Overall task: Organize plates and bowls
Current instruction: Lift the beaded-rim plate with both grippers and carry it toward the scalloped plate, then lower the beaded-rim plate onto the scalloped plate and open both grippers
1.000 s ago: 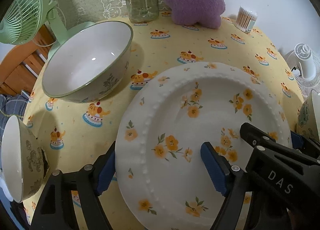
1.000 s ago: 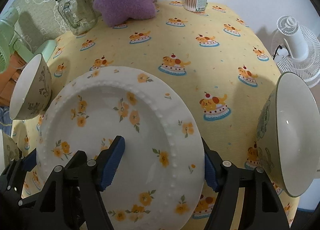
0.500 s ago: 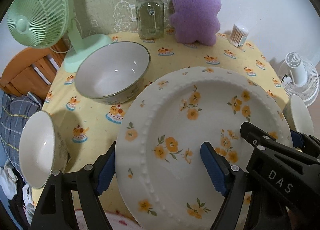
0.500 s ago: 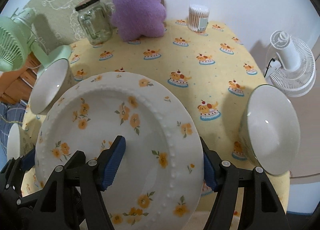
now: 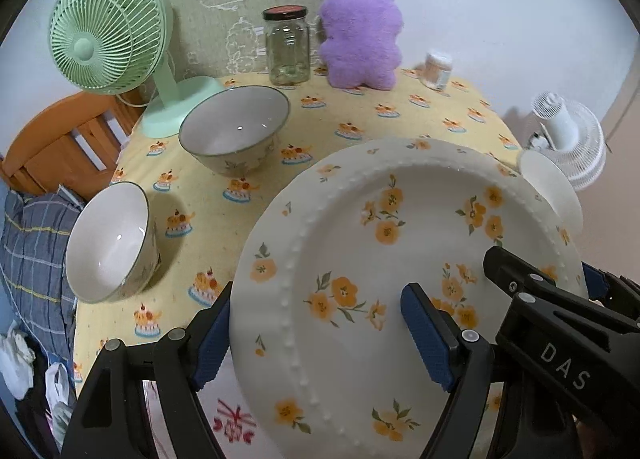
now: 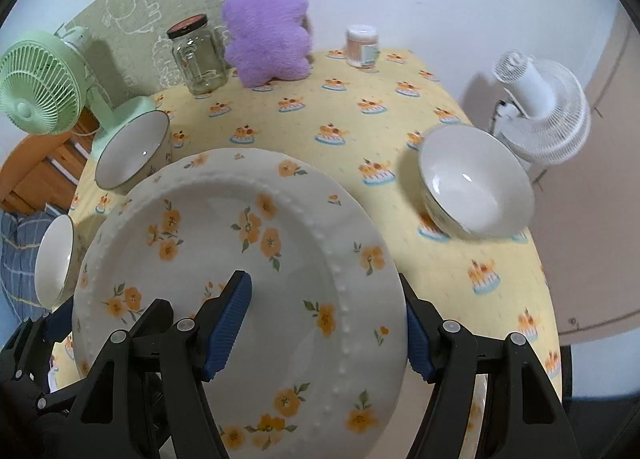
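Note:
A white plate with orange flowers (image 5: 400, 259) is held up over the near side of the table between both grippers; it also shows in the right wrist view (image 6: 248, 279). My left gripper (image 5: 320, 343) is shut on its left rim. My right gripper (image 6: 328, 323) is shut on its right rim. A large bowl (image 5: 236, 129) stands at the back left of the table. A smaller bowl (image 5: 110, 243) stands at the left edge. Another bowl (image 6: 476, 183) stands at the right edge.
The yellow tablecloth (image 6: 340, 115) covers the table. A green fan (image 5: 112, 35), a glass jar (image 5: 287, 47), a purple plush toy (image 5: 360, 31) and a cotton swab tub (image 6: 362, 45) stand along the back. A white fan (image 6: 540, 103) stands beyond the right edge.
Both grippers have lifted the plate up and back from the table. The bowls and the table now look smaller and farther below.

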`<state>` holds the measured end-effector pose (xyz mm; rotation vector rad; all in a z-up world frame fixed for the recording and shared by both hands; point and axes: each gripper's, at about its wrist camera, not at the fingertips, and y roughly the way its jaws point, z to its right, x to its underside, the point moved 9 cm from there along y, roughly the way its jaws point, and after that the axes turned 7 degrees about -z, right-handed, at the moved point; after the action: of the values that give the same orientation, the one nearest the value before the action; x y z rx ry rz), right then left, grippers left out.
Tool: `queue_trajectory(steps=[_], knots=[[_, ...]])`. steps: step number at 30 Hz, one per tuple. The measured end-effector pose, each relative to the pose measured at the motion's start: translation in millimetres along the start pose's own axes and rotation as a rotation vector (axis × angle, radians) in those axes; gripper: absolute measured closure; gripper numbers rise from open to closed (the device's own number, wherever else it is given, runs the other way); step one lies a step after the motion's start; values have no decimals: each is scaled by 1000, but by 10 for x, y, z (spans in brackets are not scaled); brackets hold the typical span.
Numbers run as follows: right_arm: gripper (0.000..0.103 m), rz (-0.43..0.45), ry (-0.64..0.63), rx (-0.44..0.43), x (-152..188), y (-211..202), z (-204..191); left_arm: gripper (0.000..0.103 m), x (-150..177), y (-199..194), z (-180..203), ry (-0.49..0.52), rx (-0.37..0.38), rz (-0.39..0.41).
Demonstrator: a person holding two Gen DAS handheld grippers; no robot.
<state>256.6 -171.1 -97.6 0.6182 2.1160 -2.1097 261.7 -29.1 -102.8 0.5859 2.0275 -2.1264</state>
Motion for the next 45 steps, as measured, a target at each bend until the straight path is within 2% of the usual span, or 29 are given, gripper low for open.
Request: queue_trajectory(steps=[11, 20, 30, 45], knots=[[31, 23, 76, 30, 600, -283, 387, 22, 468, -182, 383, 69, 38, 1], [31, 4, 66, 32, 869, -298, 789, 23, 775, -130, 757, 38, 74, -52], [31, -65, 21, 18, 1027, -44, 1167, 23, 1013, 90, 1094, -14, 48, -120], [32, -104, -88, -17, 978, 243, 1259, 22, 1117, 354, 1164, -132, 19, -165]])
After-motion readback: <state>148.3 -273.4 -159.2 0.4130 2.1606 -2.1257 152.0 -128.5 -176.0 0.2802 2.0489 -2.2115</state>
